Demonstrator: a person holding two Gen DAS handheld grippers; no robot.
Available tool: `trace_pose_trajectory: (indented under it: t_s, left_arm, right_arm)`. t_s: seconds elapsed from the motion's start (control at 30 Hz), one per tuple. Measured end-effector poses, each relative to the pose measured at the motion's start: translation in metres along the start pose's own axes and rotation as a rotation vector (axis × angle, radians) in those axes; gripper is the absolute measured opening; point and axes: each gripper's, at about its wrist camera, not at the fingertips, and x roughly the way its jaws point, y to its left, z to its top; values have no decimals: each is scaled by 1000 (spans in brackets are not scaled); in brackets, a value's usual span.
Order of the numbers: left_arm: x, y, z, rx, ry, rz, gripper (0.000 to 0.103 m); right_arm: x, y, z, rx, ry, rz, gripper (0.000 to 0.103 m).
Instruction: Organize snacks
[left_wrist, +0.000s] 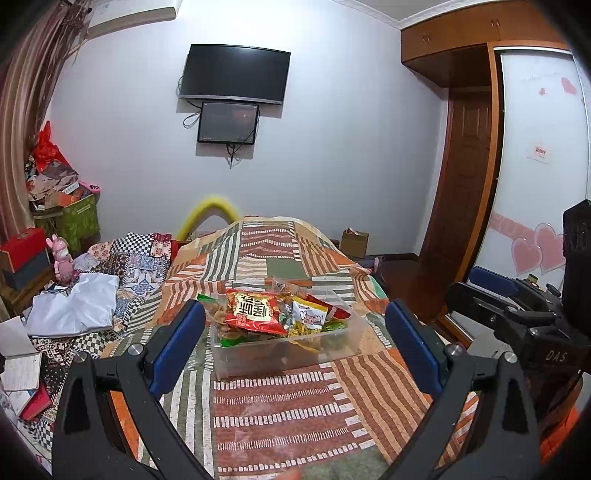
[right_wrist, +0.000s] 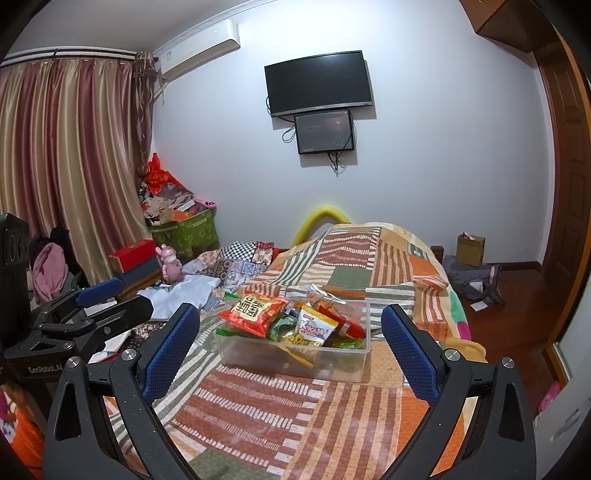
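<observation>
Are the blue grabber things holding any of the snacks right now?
No. The left gripper and right gripper are both open and empty; the snacks sit in the clear box ahead.

Clear plastic container (left_wrist: 258, 354), rectangular and open-topped, resting on the patchwork bedspread (left_wrist: 295, 406), heaped with snack packets. Uppermost: a red packet (left_wrist: 255, 314) with gold characters, tilted at the left end. Beside it, a white-and-orange packet (left_wrist: 310, 317) standing roughly upright near the centre. A red wrapper (right_wrist: 347, 325) leans toward the right wall. Yellow and green packets (left_wrist: 332, 326) lie beneath; their labels are illegible.
</observation>
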Motion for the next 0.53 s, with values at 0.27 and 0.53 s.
trace_pose_trajectory:
  t_s: [0.27,0.53]
  left_arm:
    - [1,0,-1,-7,0,6,99]
    - [-1,-3,-1,10,-6,12,99]
  right_arm:
    - [1,1,0,0,3,4,99]
    - [3,0,-2,7,8,9,99]
